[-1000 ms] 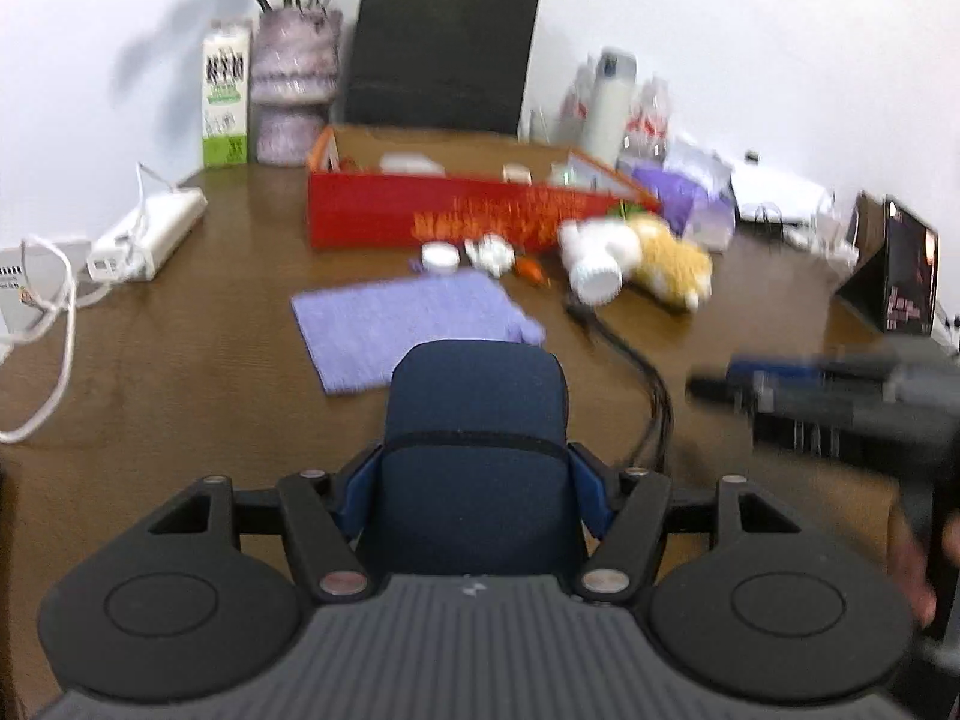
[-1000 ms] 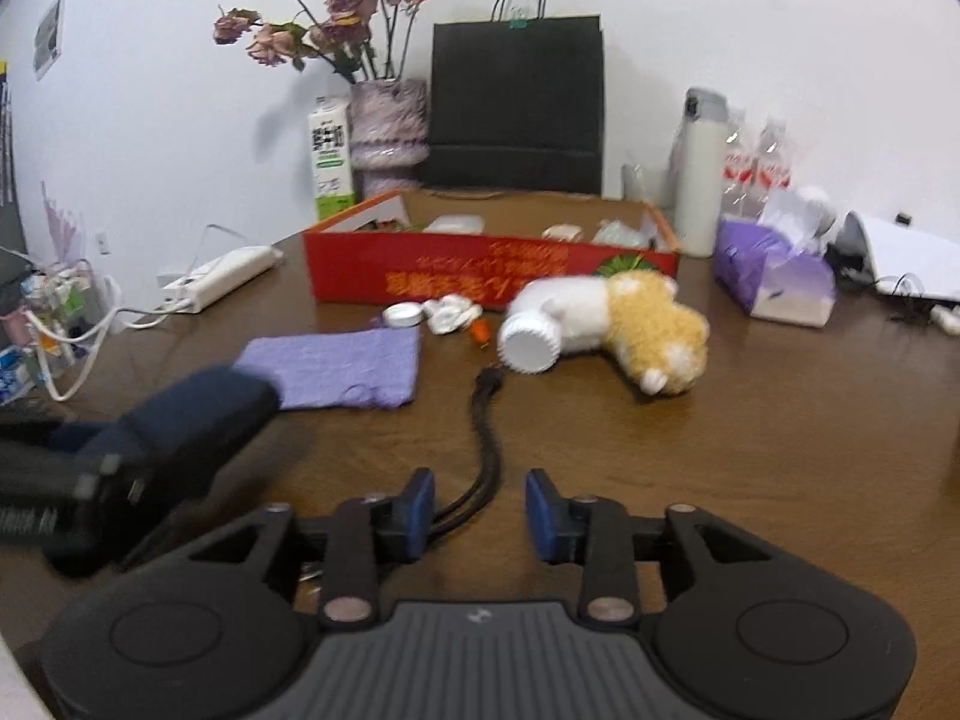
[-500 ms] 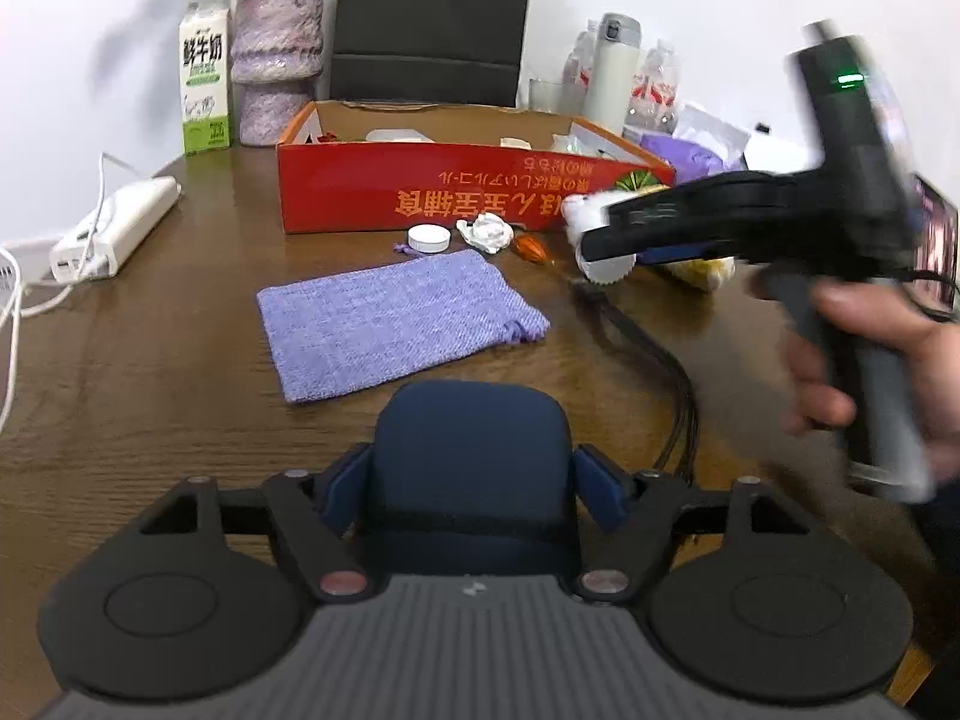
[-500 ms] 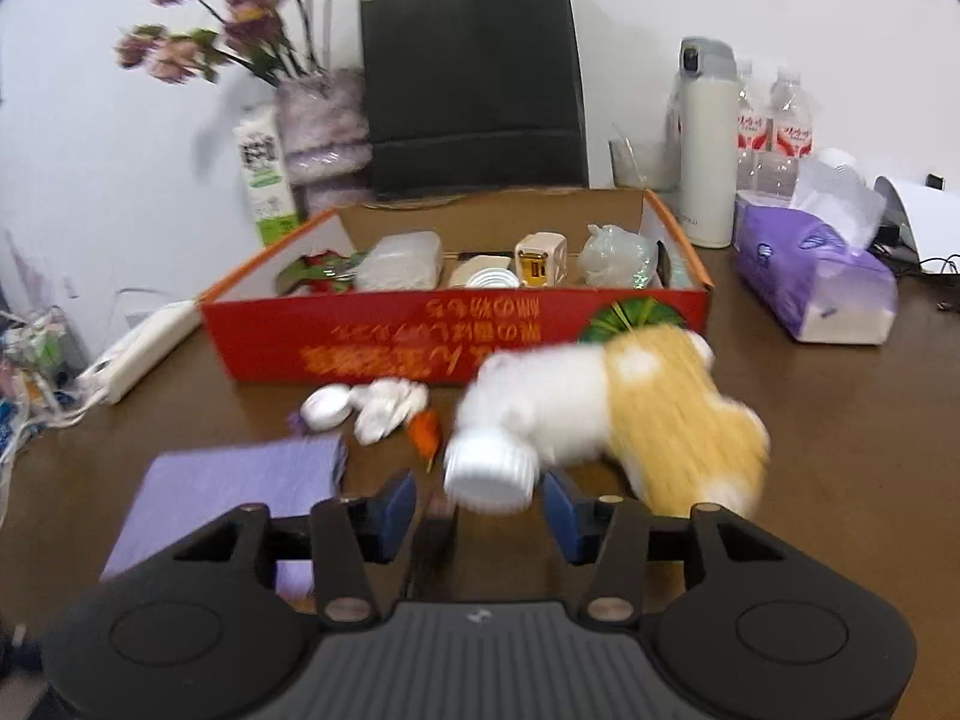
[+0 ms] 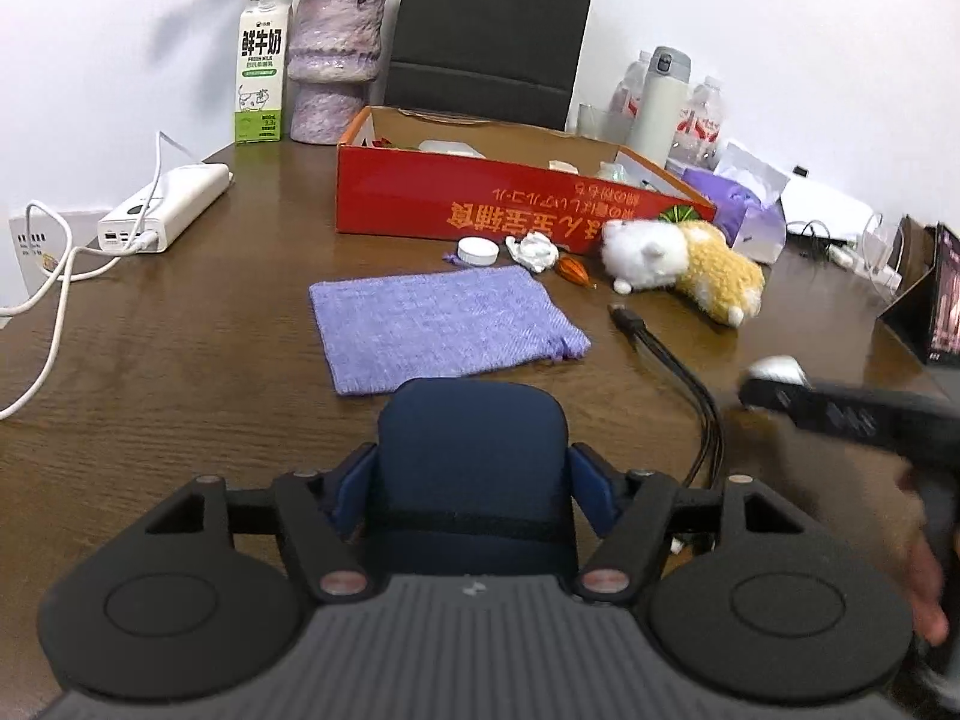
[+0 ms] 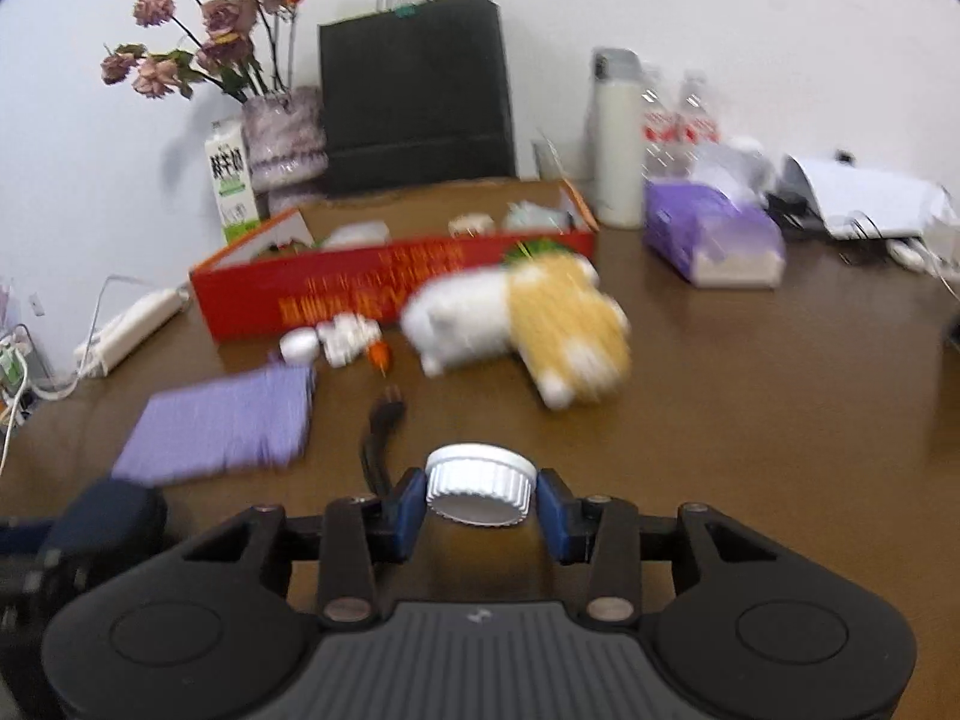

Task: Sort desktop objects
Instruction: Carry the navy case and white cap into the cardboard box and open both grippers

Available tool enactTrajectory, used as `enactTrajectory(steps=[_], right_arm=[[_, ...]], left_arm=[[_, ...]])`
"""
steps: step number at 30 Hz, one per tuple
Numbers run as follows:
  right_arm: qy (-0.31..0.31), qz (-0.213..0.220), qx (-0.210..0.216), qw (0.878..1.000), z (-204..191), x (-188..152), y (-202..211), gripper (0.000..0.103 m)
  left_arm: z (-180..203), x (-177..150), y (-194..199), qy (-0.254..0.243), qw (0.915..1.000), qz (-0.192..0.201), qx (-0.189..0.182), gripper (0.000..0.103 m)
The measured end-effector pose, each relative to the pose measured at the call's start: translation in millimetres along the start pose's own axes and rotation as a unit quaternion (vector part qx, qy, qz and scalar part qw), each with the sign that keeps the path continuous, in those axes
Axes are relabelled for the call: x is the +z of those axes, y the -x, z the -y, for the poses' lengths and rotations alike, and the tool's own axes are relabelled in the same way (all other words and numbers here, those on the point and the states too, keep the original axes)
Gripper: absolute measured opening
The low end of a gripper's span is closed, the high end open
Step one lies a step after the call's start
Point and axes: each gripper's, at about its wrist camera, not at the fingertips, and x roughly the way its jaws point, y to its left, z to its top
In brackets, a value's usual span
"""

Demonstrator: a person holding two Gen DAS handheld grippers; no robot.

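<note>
My left gripper is shut on a dark blue soft case, held just above the table's near edge. In the right wrist view the case shows blurred at lower left. My right gripper has a white ribbed cap between its blue pads, which touch the cap's sides; its jaws are closing. In the left wrist view that cap shows at the right gripper's tip, off to the right. A white and yellow plush toy lies in front of the red cardboard box.
A purple cloth pouch lies mid-table, a black cable beside it. A small white lid, crumpled paper and an orange bit sit by the box. A power bank, a milk carton, a vase, a black bag, bottles and a tissue pack line the table's left side and back.
My right gripper reached forward to the plush toy, took hold of the white cap and drew back towards me with it. The plush toy shifted. The left gripper stayed put with the case.
</note>
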Motion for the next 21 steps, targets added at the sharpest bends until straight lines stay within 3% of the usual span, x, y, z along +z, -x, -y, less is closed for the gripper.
enactTrajectory(steps=[5, 9, 14, 15, 17, 21], right_arm=[[0.035, -0.002, 0.021, 0.999, -7, -29, 33, 0.050], [0.039, 0.009, 0.021, 0.999, -8, -29, 37, 0.056], [0.025, -0.017, 0.004, 1.000, -2, -20, 16, 0.055], [0.021, -0.014, 0.006, 1.000, 0, -18, 12, 0.054], [0.024, -0.010, -0.002, 1.000, 0, -17, 8, 0.039], [0.029, 0.002, 0.006, 1.000, -5, -21, 15, 0.039]], left_arm=[[4, -7, 10, -0.010, 0.9999, -0.004, -0.002, 0.073], [5, -5, 6, -0.011, 0.9999, -0.006, 0.005, 0.076], [14, -10, -3, -0.044, 0.9989, -0.001, 0.011, 0.079], [17, -12, -4, -0.054, 0.9984, 0.002, 0.016, 0.075], [17, -13, -2, -0.058, 0.9982, 0.006, 0.013, 0.072], [12, -10, 10, -0.038, 0.9992, 0.016, -0.001, 0.067]])
